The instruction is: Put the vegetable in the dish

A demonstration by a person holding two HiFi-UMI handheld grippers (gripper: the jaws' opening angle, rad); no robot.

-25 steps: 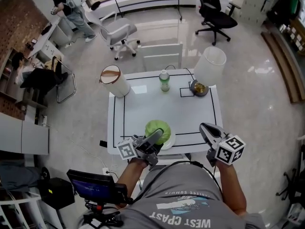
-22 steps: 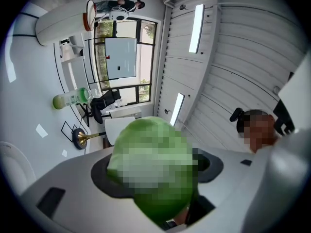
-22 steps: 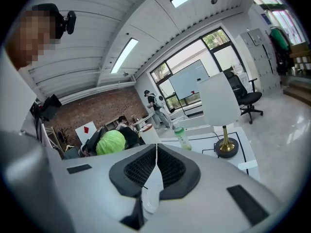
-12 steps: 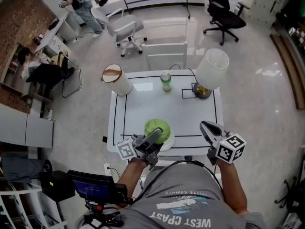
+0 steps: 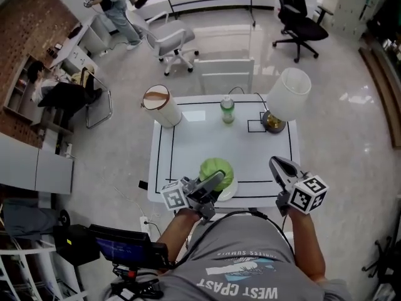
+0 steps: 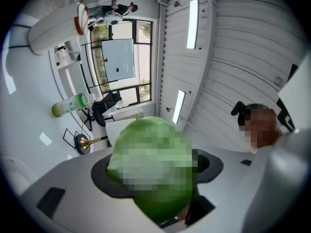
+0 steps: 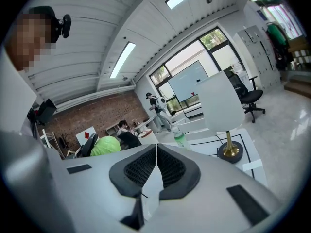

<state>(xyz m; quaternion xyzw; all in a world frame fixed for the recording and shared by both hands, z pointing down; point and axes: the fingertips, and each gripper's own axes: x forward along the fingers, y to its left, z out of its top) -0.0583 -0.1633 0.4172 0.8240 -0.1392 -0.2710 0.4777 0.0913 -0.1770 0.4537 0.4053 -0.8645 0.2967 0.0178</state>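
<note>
A round green vegetable [image 5: 216,170] is over the white dish [image 5: 230,191] at the table's near edge; whether it rests on the dish I cannot tell. My left gripper [image 5: 215,180] reaches in from the near side with its jaws spread wide around it. In the left gripper view the vegetable [image 6: 146,154] fills the gap between both dark pads [image 6: 99,178], and the left gripper [image 6: 156,173] is closed on it. My right gripper [image 5: 279,167] hovers at the table's near right edge, shut and empty. In the right gripper view the right gripper [image 7: 156,148] has its pads together, with the vegetable [image 7: 105,145] far left.
On the white table [image 5: 207,140] with black lines stand a lamp with a white shade [image 5: 288,94] at the far right, a green-capped bottle [image 5: 227,110] at the far middle, and a tilted white cylinder with a brown top [image 5: 161,105] at the far left. Office chairs and a person are beyond.
The head camera has shifted, so the table sits a little further right and lower in the picture. Both grippers and the vegetable keep their places relative to the dish.
</note>
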